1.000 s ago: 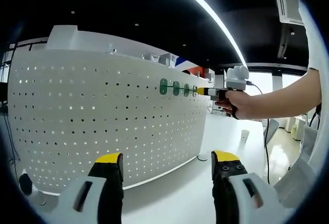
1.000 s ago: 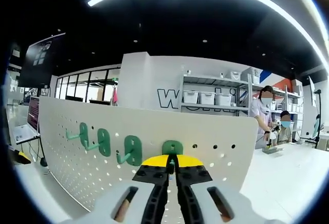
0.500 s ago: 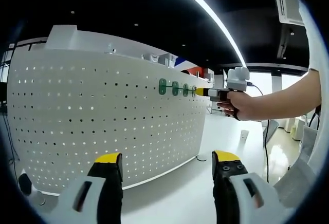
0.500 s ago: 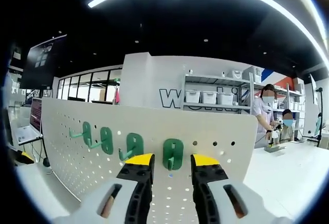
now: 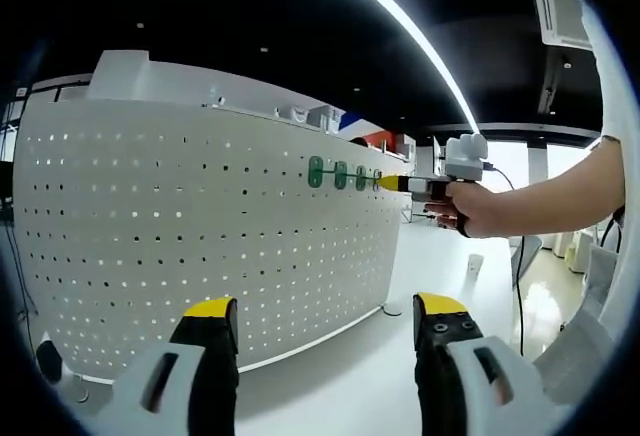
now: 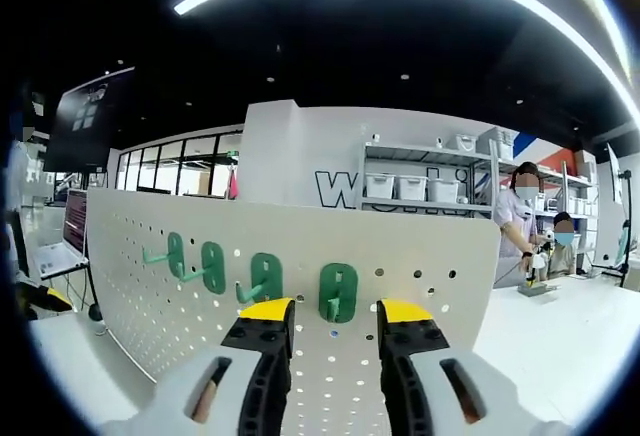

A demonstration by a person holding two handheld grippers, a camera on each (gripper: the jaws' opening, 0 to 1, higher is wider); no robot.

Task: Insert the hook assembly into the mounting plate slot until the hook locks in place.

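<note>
Open workshop room, dark ceiling with long light strips; shelving with white bins (image 6: pixel 405 188) on the far wall, two people standing at the right of the right gripper view. White bench (image 5: pixel 340 376) carries an upright white pegboard (image 6: pixel 400 256), which serves as the mounting plate.

Four green hooks sit in a row near the pegboard's top edge. The rightmost green hook (image 6: pixel 338 292) sits flat against the board, upright, its prong pointing out toward the camera. The three other green hooks (image 6: pixel 213 267) lie to its left. In the left gripper view the same row (image 5: pixel 340 174) shows small and far off, edge-on along the curved board.

Right gripper (image 6: pixel 331 308): fingers parted, yellow tips either side of the rightmost hook and just short of it, nothing between them. No contact with the hook that I can make out. In the left gripper view this gripper (image 5: pixel 400 183) is held by a hand (image 5: pixel 470 206), tips at the end of the hook row.

Left gripper (image 5: pixel 325 308): fingers wide apart, empty, low over the bench and well apart from the hooks.

Progress, as a judgement: insertion looks done, hook seated in the board and released. Whether it has actually locked cannot be told from here. What is left seems to be drawing the right gripper clear while keeping hook and board in sight
</note>
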